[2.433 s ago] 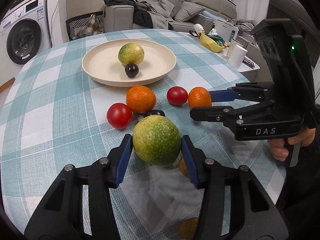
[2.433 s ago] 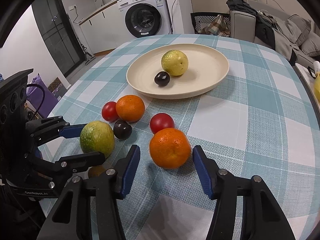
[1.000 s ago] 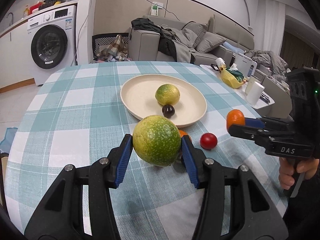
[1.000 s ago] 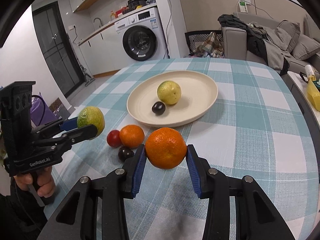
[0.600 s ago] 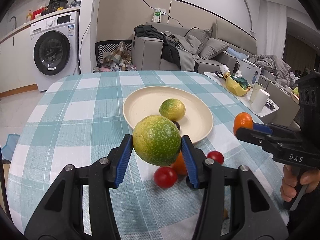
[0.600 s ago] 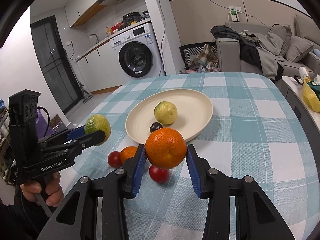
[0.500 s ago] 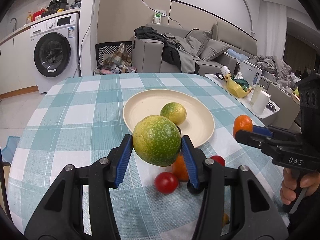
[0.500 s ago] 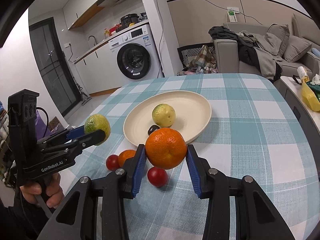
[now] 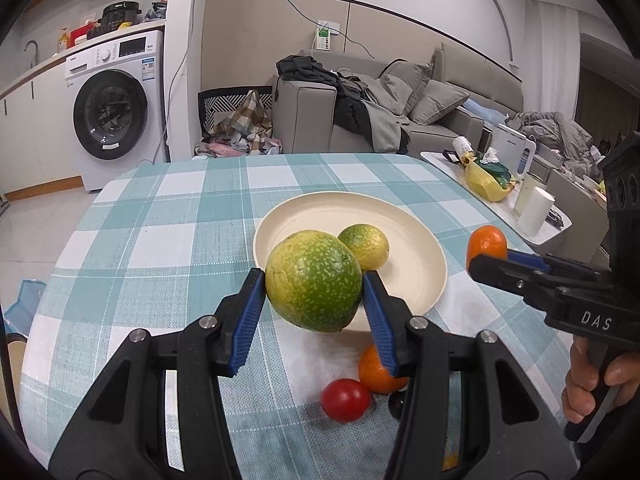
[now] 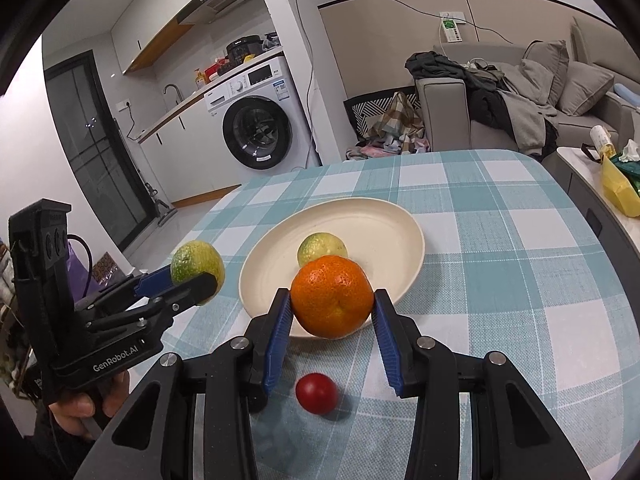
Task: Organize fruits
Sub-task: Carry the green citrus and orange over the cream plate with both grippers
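My left gripper (image 9: 314, 304) is shut on a large green fruit (image 9: 314, 280) and holds it in the air just in front of the cream plate (image 9: 424, 264). My right gripper (image 10: 331, 322) is shut on an orange (image 10: 331, 304), raised over the plate's (image 10: 384, 232) near rim. A smaller green fruit (image 9: 365, 241) lies on the plate; it also shows in the right wrist view (image 10: 320, 246). On the cloth below lie a red tomato (image 9: 345, 399), a second orange (image 9: 376, 368) and a dark plum (image 9: 396, 402), partly hidden by my left fingers. Another red tomato (image 10: 317, 393) lies under my right gripper.
The round table has a teal checked cloth (image 9: 168, 232). A low side table (image 9: 496, 204) with a yellow bag, cups and a kettle stands to the right. A washing machine (image 9: 116, 116) and a sofa (image 9: 400, 112) stand beyond the table.
Both grippers have risen and moved forward toward the plate with their fruits. The plum on the plate is now hidden behind the held fruits.
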`<state>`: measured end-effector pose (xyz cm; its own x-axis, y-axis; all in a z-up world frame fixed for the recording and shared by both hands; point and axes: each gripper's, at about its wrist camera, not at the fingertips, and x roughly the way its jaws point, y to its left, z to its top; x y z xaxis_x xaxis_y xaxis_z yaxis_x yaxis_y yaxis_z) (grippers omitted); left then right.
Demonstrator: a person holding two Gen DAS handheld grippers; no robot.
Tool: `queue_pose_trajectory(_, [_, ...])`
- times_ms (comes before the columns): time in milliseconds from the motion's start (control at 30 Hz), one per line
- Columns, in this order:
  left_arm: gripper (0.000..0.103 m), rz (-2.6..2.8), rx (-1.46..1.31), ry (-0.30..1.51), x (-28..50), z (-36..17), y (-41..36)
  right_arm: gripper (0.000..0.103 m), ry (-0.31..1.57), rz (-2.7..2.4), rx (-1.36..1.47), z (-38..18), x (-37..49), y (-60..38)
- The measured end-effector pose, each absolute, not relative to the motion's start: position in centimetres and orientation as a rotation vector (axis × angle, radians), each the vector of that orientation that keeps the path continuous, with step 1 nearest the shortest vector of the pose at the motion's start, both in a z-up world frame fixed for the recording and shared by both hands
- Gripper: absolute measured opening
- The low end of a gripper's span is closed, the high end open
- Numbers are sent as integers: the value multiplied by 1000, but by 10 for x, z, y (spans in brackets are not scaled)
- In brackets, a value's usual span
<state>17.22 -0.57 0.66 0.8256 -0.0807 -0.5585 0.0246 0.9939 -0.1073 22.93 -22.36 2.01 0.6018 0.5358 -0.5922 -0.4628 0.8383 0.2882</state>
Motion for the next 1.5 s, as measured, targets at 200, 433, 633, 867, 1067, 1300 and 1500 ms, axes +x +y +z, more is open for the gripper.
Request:
queue_pose_trajectory(200, [47,-39,-95,599,185,5,-5,42,726,565,118,17,235,-221])
queue_pose_trajectory(433, [47,-24,-86,610,195,-5,-4,42,739,557,123,8,242,-219])
queue_pose_trajectory(633, [47,-18,-87,620,201,-13,-4,42,753,552,106,-1,244,-216])
queue_pose_trajectory(867, [47,-21,-94,633,209,-21,-1,42,753,552,90,-5,245,-212])
queue_pose_trajectory(1067, [47,-30,-105,649,216,-26,-1,42,764,549,78,-9,248,-208])
queue_pose_trajectory(1300, [47,-40,-109,670,223,-30,-1,42,768,532,55,-10,251,-199])
queue_pose_trajectory(1500, [47,-35,-106,682,230,-31,-3,42,783,524,51,-14,259,-194])
